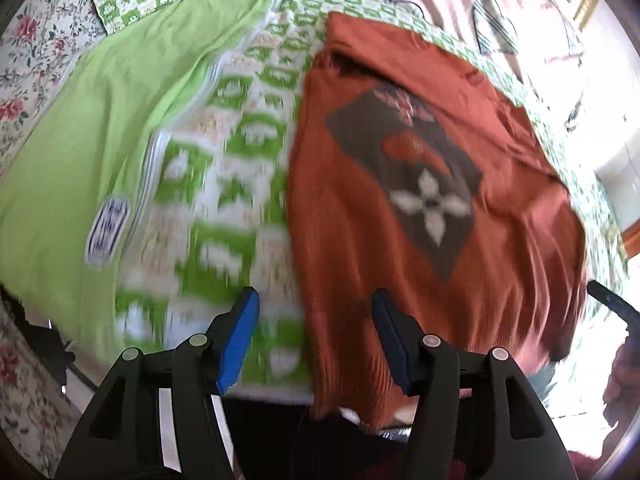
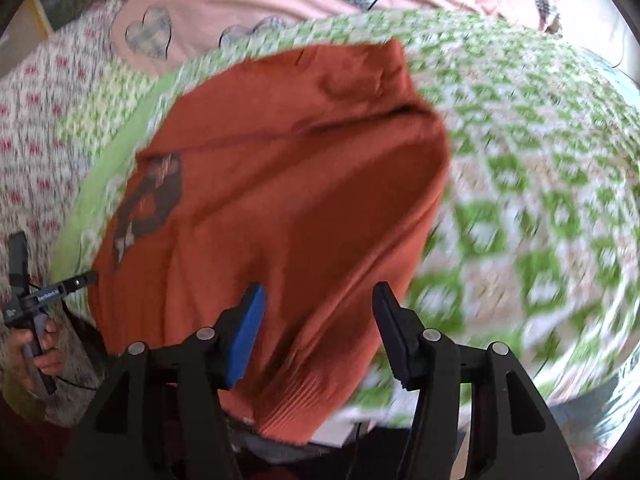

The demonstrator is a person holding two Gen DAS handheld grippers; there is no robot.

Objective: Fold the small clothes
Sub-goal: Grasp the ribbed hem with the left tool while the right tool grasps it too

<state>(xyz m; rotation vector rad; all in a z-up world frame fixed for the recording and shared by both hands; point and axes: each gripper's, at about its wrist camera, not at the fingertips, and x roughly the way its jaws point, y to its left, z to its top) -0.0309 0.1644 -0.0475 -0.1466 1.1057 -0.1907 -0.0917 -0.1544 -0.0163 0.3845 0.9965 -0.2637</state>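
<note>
A rust-orange knit sweater (image 1: 420,184) with a dark diamond patch and a white flower lies spread on a green-and-white patterned bedspread (image 1: 240,168). Its ribbed hem hangs over the near bed edge. My left gripper (image 1: 316,300) is open and empty, just above the sweater's near left edge. In the right wrist view the sweater (image 2: 288,200) fills the middle, one side folded over the front. My right gripper (image 2: 318,296) is open and empty above its near hem. The other hand-held gripper (image 2: 24,296) shows at the far left.
A plain light-green sheet (image 1: 100,140) covers the bed's left part. A pink cover with plaid hearts (image 2: 280,0) lies behind. A floral cloth (image 1: 32,60) is at the left. The bed's near edge drops off just below the grippers.
</note>
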